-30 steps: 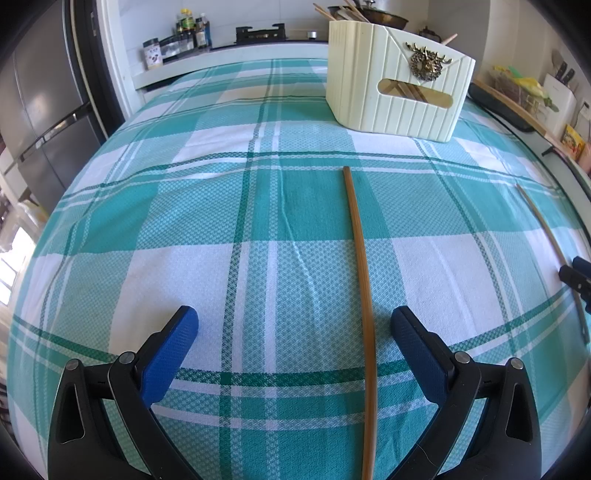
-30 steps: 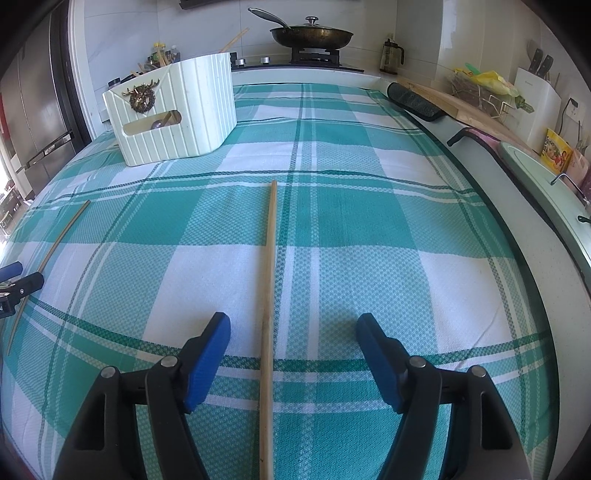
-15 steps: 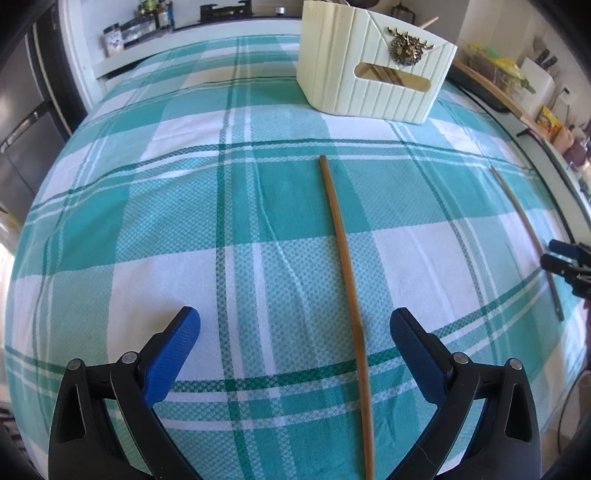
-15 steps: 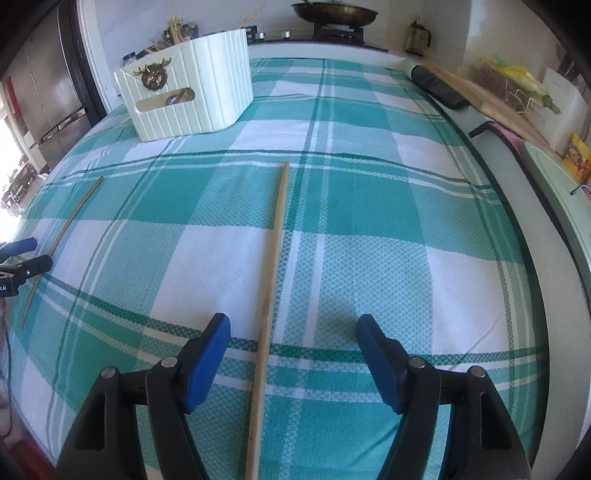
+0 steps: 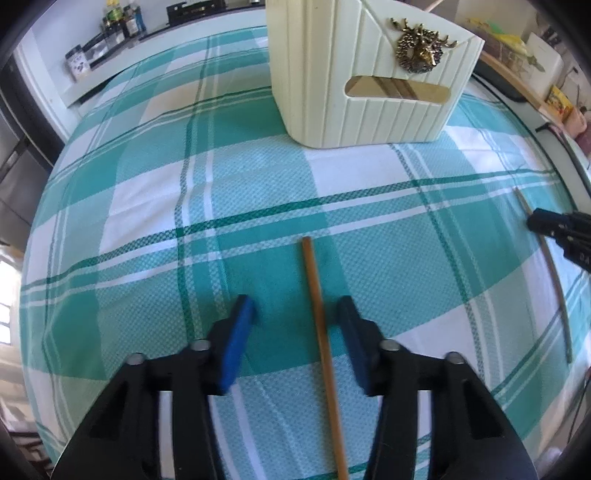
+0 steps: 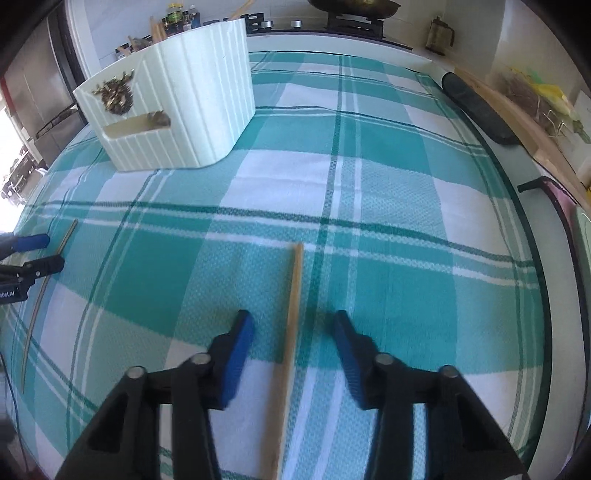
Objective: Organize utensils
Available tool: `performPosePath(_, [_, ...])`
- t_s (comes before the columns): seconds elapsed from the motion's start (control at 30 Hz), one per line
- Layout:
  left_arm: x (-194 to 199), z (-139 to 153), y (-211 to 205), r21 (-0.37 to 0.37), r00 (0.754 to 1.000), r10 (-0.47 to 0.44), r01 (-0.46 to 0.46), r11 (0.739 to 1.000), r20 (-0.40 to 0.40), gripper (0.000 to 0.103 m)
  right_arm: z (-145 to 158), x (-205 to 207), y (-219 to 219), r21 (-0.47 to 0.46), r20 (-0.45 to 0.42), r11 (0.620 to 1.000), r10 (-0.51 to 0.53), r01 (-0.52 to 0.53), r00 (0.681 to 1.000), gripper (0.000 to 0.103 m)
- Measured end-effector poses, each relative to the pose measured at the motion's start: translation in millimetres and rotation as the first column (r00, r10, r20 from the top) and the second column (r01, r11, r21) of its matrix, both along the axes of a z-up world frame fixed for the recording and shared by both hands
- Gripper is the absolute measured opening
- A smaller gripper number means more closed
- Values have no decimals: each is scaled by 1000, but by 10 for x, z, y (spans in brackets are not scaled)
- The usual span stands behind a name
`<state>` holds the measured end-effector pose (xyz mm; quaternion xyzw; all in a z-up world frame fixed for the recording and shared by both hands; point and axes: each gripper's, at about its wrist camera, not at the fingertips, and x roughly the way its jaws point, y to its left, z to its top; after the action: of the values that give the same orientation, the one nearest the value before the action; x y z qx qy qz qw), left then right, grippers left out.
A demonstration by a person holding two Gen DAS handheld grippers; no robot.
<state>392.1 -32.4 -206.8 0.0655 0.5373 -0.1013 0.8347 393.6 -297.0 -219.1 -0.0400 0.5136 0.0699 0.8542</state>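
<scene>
Two wooden chopsticks lie on a teal plaid tablecloth (image 5: 129, 206). In the left wrist view the darker chopstick (image 5: 314, 280) runs between the blue pads of my left gripper (image 5: 295, 314), nearer the right pad. The jaws are closing, and a gap shows on both sides. In the right wrist view the paler chopstick (image 6: 295, 280) lies between the pads of my right gripper (image 6: 292, 323). These jaws are closing too, and neither pad touches it. A cream ribbed utensil holder (image 5: 369, 92) (image 6: 177, 110) with a brass stag emblem stands beyond, with utensils inside.
At the back is a stove with a pan (image 6: 354, 5), with jars and bottles (image 5: 110, 18) on the counter beside it. A black roll (image 6: 476, 107) lies along the table's right edge. A fridge (image 6: 33, 92) stands at the left.
Both grippers have moved forward along their chopsticks toward the holder, which now looks much closer. Both pairs of jaws have narrowed from wide open to a small gap around the sticks.
</scene>
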Motion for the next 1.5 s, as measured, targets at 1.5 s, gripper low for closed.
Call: performPosePath(1.5, [-393,2997,529,-351,714,170,113,929,679,4,2724,-517,366,115,660,970,86,-213,746,6])
